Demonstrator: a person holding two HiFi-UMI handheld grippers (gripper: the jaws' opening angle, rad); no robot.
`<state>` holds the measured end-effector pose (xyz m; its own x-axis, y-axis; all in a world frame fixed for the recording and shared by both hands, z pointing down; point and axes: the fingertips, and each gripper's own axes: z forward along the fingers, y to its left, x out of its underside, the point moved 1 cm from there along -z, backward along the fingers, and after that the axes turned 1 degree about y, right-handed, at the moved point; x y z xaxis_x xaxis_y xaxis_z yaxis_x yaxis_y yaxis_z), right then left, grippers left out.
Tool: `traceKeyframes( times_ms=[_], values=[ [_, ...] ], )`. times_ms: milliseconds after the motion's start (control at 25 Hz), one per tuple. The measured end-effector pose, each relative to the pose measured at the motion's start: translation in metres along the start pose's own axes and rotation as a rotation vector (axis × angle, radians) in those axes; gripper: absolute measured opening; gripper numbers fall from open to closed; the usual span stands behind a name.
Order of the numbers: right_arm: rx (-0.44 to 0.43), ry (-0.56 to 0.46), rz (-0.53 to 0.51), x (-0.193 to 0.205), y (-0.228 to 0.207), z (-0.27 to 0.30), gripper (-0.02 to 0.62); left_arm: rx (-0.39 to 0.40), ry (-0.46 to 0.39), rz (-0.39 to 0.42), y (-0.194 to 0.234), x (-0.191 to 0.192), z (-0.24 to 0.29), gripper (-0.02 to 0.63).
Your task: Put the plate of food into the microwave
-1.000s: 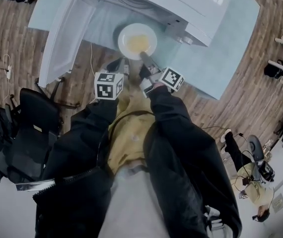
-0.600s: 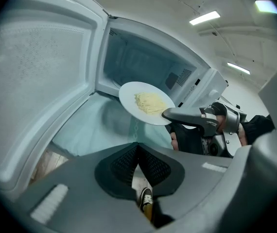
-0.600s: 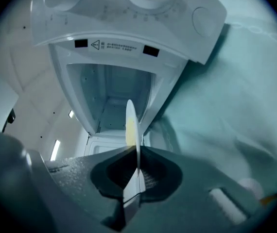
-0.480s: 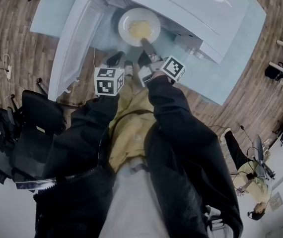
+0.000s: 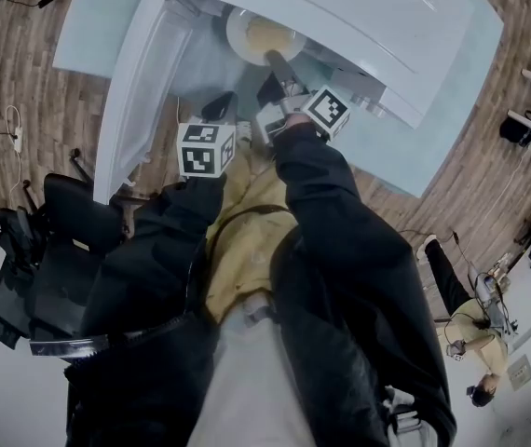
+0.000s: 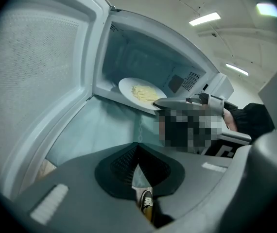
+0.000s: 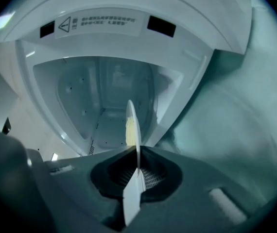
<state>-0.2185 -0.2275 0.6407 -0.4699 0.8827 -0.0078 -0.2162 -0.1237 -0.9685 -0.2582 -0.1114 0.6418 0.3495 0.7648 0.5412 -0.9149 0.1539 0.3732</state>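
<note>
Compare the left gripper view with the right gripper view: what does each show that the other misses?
Left gripper view only: the inner face of the open door, the yellow food seen from above on the plate, the right hand-held gripper pinching the plate's rim from outside, and a shoe below.
Right gripper view only: the warning label above the opening, and the plate seen edge-on, clamped between that gripper's own jaws.
Both: the plate at the mouth of the microwave cavity.
</note>
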Motion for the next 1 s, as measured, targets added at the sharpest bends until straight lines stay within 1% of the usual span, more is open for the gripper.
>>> traceKeyframes(
  times_ms=[80, 360, 640, 840, 920, 1000],
  values=[
    [0.004, -0.029, 0.028, -0.006, -0.003, 0.005, 0.011, 0.0, 0.004, -0.002, 0.001, 0.001, 0.0, -0.005],
    [0.024, -0.098, 0.074, -0.024, -0.003, 0.017, 0.011, -0.008, 0.013, -0.018, 0.004, 0.005, -0.001, -0.005],
    [0.051, -0.136, 0.107, -0.028, -0.007, 0.017, 0.015, -0.009, 0.008, -0.032, 0.007, 0.004, -0.003, -0.005],
    [0.021, -0.145, 0.095, -0.028, -0.007, 0.017, 0.017, -0.006, 0.006, -0.04, 0.007, 0.005, -0.003, -0.005],
    [-0.003, -0.139, 0.077, -0.028, -0.007, 0.017, 0.045, -0.006, 0.005, -0.038, 0.006, 0.005, -0.003, -0.005],
    [-0.009, -0.132, 0.087, -0.026, -0.005, 0.016, 0.06, -0.005, 0.004, -0.035, 0.005, 0.006, -0.004, -0.005]
  ],
)
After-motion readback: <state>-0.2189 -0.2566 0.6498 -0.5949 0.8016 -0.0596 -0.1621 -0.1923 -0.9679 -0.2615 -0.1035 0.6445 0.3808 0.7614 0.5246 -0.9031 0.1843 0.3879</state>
